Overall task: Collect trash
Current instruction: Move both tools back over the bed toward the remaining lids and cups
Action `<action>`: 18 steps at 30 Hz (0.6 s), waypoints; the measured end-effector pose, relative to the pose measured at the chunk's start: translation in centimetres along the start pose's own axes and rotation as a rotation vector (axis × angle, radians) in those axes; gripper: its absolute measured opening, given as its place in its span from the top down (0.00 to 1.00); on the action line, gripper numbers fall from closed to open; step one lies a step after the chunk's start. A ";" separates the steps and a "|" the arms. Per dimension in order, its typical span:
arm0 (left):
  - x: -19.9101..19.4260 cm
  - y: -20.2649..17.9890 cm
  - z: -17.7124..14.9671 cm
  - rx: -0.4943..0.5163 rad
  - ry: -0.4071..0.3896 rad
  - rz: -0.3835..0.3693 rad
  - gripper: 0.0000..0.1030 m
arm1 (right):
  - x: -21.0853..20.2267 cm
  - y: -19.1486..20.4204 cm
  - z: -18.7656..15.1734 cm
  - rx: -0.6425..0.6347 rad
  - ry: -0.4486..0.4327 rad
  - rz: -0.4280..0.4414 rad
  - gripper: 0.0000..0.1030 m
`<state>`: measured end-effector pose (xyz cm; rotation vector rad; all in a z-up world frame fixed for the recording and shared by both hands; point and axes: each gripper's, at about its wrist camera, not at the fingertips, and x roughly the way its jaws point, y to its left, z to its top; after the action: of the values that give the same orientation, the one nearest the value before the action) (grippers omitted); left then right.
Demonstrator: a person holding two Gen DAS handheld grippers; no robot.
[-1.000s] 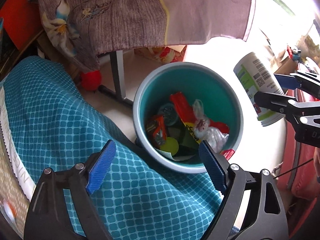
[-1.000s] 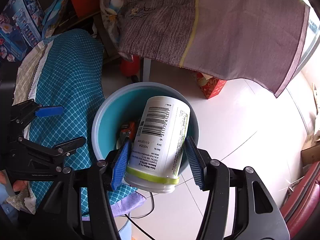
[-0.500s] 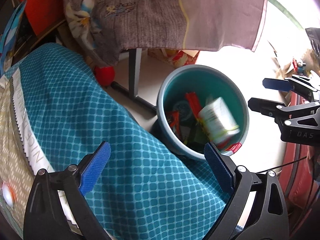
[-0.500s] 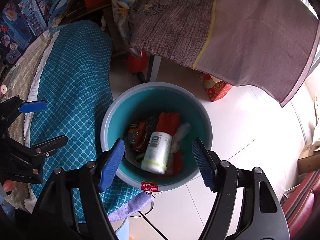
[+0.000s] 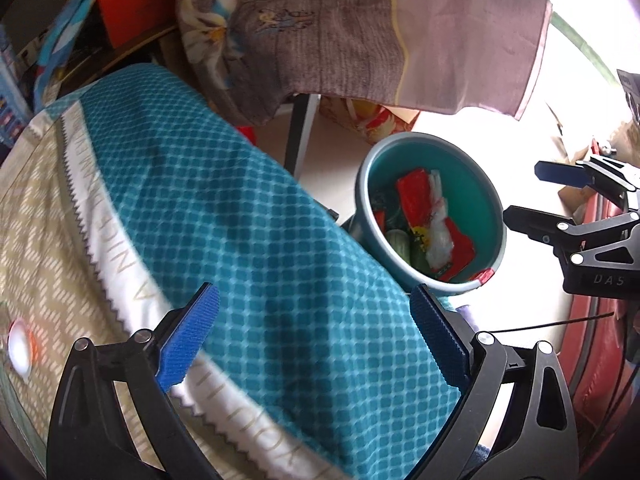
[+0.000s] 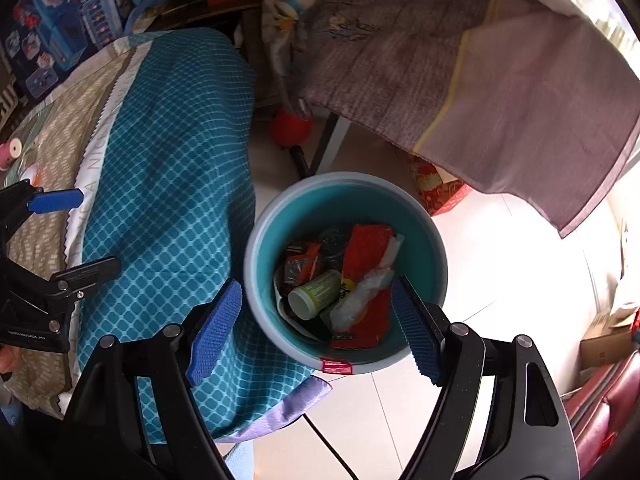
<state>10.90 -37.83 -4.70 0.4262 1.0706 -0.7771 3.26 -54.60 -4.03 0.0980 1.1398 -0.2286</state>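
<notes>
— Two cloths fill most of the view: a teal checked tablecloth with a white saw-toothed border over a table, and a grey-brown and pink hanging cloth above the pale tiled floor.

— And the trash?

— All in the round teal plastic bucket on the floor beside the table's edge. A red foil wrapper lies across the heap, a crumpled clear plastic bag on it, and the white cylindrical container with a green label rests on its side just left of them.

— Grippers?

— The right gripper hangs over the bucket; its jaws have just been opening, and nothing is between them. The left gripper is over the tablecloth, jaws wide and empty.
</notes>
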 end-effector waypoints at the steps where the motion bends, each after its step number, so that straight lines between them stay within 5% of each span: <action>1: -0.4 0.4 -0.4 -0.005 -0.005 0.004 0.07 | -0.3 0.7 0.0 -0.009 -0.003 0.002 0.28; 18: -9.2 11.2 -11.4 -0.158 -0.087 0.110 0.07 | -3.5 16.6 -1.0 -0.224 -0.032 0.071 0.25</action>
<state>9.84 -19.57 -1.98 0.3113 1.0107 -0.6029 4.80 -37.85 -1.87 -0.0628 1.1205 -0.0383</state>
